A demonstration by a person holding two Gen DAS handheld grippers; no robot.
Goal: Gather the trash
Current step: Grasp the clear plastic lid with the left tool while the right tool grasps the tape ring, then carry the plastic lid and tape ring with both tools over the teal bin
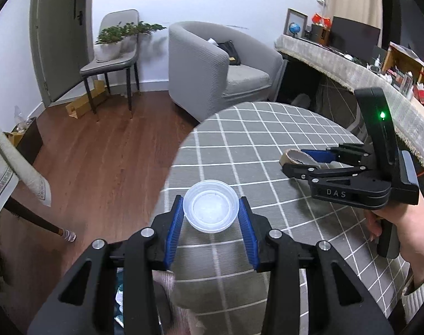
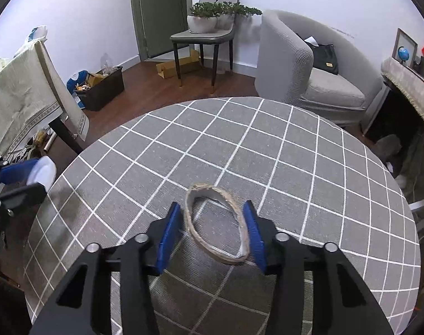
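**Two pieces of trash in the jaws over the checked table**

A round table (image 2: 267, 150) in a grey checked cloth fills a living room. The left gripper (image 1: 211, 217) is clamped on a clear plastic cup (image 1: 211, 209), held at the table's nine-o'clock edge. The right gripper (image 2: 212, 231) has its pads against a squashed cardboard ring (image 2: 216, 223), low near six o'clock; whether it is lifted is unclear. Squeeze gently: the thin, pale-brown ring already buckles into an oval.

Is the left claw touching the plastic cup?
Touching. In the left wrist view both blue pads of the left claw press the sides of the clear plastic cup, which it holds above the table edge.
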